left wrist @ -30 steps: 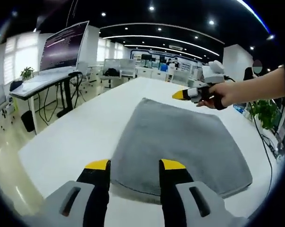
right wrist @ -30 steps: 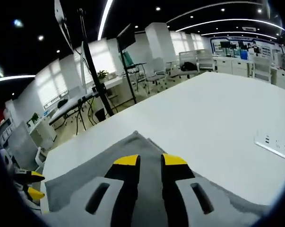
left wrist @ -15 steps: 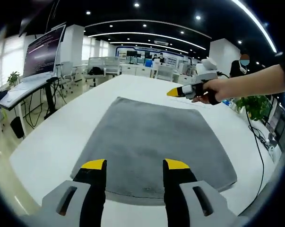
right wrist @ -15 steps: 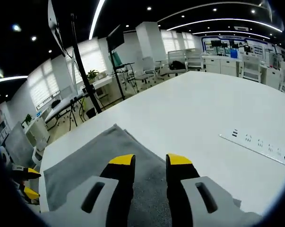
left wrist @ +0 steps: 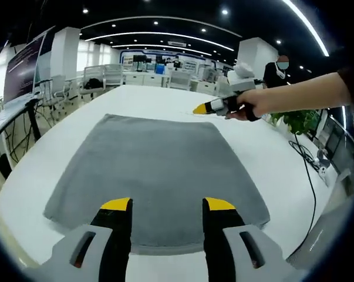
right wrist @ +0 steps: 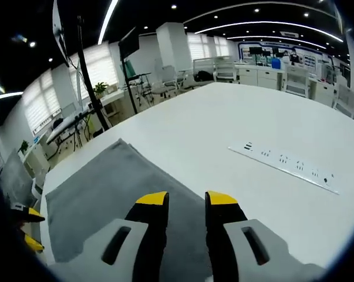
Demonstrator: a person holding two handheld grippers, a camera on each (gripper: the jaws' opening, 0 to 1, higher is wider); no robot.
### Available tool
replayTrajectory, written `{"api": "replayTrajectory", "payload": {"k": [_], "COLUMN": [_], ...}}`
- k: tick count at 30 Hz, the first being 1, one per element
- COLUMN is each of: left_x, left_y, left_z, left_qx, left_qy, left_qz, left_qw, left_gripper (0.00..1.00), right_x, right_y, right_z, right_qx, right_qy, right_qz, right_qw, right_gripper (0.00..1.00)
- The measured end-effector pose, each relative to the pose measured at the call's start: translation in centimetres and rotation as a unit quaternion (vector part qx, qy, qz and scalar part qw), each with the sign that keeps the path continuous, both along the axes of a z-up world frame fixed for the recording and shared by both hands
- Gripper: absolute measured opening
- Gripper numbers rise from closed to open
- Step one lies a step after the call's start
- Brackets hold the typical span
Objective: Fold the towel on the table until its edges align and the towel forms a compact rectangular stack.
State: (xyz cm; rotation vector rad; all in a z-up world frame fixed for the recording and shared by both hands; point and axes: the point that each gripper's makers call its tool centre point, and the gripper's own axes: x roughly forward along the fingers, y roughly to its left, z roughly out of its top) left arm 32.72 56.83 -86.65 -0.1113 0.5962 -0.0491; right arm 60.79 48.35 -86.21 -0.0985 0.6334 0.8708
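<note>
A grey towel [left wrist: 153, 164] lies spread flat on the white table [left wrist: 253, 147]. My left gripper [left wrist: 168, 205] hovers over the towel's near edge, jaws open and wide apart, nothing between them. A person's hand holds my right gripper [left wrist: 201, 109] above the towel's far right corner. In the right gripper view the towel [right wrist: 94, 194] spreads to the lower left, and the right gripper [right wrist: 186, 200] hangs over its edge with a narrow open gap and nothing in it. The left gripper's yellow tips [right wrist: 29, 228] peek in at the far left.
A white power strip [right wrist: 288, 167] lies on the table beyond the towel. A black cable [left wrist: 310, 176] and a potted plant [left wrist: 297, 120] sit off the table's right side. Desks, chairs and a monitor stand in the room behind, and a person [left wrist: 279, 67] stands far off.
Both cameras have swung, so the towel sits more centrally in the left gripper view. The right gripper has drifted toward the towel's edge with its jaws slightly wider. The towel lies unmoved.
</note>
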Motion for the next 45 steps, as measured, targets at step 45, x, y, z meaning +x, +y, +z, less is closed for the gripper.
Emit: {"api": "replayTrajectory", "payload": {"k": [45], "left_x": [-1.7], "left_y": [-18.4], "left_z": [-3.3], "left_qx": [0.021], "left_qy": [0.091], "left_qz": [-0.299], "left_qw": [0.9498], "left_gripper": [0.25], "right_x": [-0.1], "right_y": [-6.1], "right_z": [-3.4], "right_qx": [-0.045], "right_qy": [0.010], "right_qz": [0.000], "right_qw": [0.9989], "right_gripper": [0.19]}}
